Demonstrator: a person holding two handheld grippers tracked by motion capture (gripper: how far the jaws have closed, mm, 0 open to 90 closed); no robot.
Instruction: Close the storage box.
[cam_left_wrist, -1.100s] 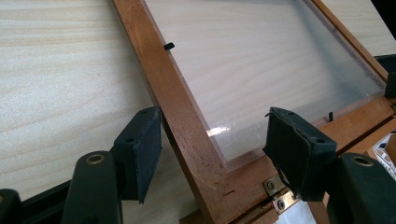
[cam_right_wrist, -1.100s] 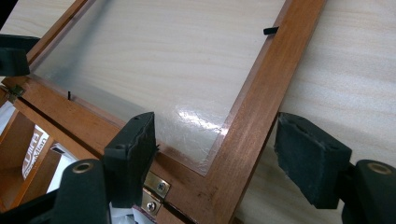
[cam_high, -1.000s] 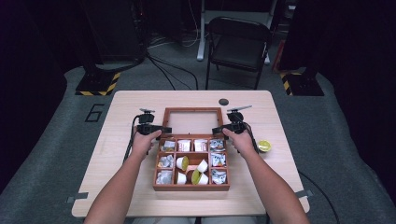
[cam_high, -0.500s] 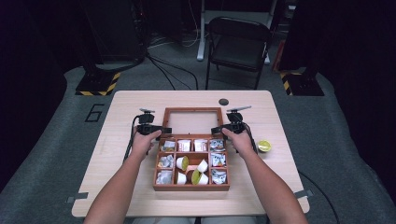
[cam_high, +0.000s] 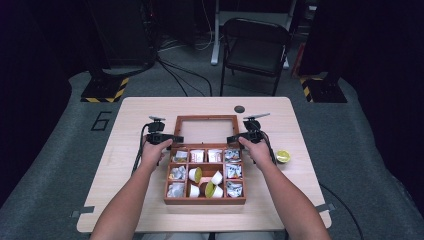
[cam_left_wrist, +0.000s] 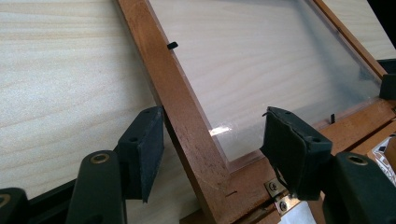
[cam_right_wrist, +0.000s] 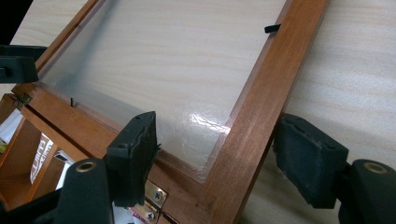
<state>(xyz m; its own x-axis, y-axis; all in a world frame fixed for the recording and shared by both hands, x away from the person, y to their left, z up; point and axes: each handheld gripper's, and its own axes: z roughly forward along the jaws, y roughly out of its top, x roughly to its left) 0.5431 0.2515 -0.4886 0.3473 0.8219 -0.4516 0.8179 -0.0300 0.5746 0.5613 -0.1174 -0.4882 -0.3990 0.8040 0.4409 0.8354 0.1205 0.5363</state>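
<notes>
Wooden glazed lid (cam_high: 205, 129), open, flat on table

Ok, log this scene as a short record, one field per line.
surface: light wooden table
box: wooden compartment box, open, holding small packets and cups
lid: glass-paned lid folded back flat on the table, hinged to the box
left gripper: jaws straddle the lid's left frame rail, have just been closing, gaps still visible at the pads
right gripper: jaws straddle the lid's right frame rail, have just been closing, pads not yet pressing
loose item: green-topped cup on the table right of the box
</notes>
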